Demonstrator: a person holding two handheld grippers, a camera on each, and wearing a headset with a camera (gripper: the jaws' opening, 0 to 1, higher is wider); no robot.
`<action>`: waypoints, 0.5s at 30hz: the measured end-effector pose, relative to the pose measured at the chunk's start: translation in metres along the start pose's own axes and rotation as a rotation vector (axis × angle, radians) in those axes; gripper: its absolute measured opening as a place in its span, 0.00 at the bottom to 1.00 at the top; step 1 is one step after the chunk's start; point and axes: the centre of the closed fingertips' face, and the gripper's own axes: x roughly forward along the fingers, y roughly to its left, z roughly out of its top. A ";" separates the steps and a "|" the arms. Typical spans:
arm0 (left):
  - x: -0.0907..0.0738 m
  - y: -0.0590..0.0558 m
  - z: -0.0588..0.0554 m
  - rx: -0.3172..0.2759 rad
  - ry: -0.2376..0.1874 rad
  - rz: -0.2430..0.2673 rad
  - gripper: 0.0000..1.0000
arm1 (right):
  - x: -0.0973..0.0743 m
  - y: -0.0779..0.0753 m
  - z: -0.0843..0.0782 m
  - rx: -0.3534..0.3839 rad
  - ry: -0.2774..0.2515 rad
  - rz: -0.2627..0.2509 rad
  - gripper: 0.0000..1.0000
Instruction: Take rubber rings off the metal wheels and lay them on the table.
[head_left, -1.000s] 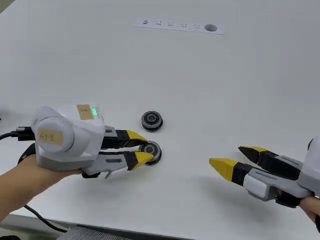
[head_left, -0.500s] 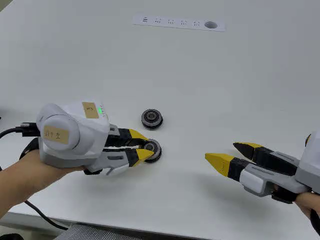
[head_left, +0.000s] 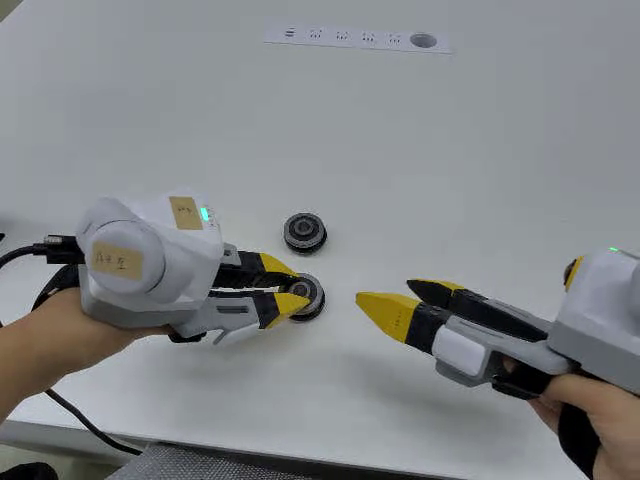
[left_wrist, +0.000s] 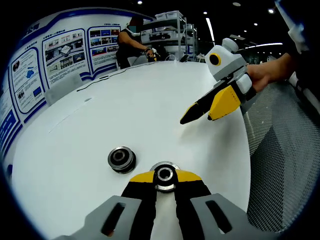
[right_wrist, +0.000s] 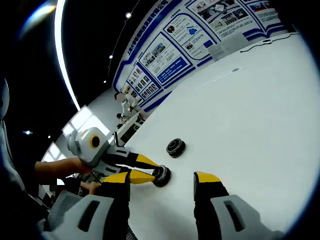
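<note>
White table all the way across, pretty bare. Closest to the person, the left gripper lies low on the table with its yellow-tipped jaws pinched in on a metal wheel, one tip on each side of it. That wheel sits flat on the table, and the jaws hide too much of it for me to say if its rubber ring is on. A black cable trails off behind the left hand toward the table edge. The right gripper comes in from the other side with its jaws spread apart and nothing between them, tips pointed at the pinched wheel, near it but not touching. Just beyond sits a second wheel, flat and on its own, dark ring around its rim. Way at the far end lies a white power strip.
</note>
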 end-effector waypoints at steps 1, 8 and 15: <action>0.000 0.000 0.000 0.001 0.002 0.000 0.13 | 0.003 0.001 0.000 0.013 -0.002 0.007 0.52; 0.000 0.000 0.000 -0.004 0.003 -0.003 0.13 | 0.028 0.011 0.000 0.102 -0.003 0.044 0.60; 0.000 -0.001 0.001 0.001 0.011 -0.005 0.13 | 0.040 0.014 -0.005 0.158 0.024 0.065 0.62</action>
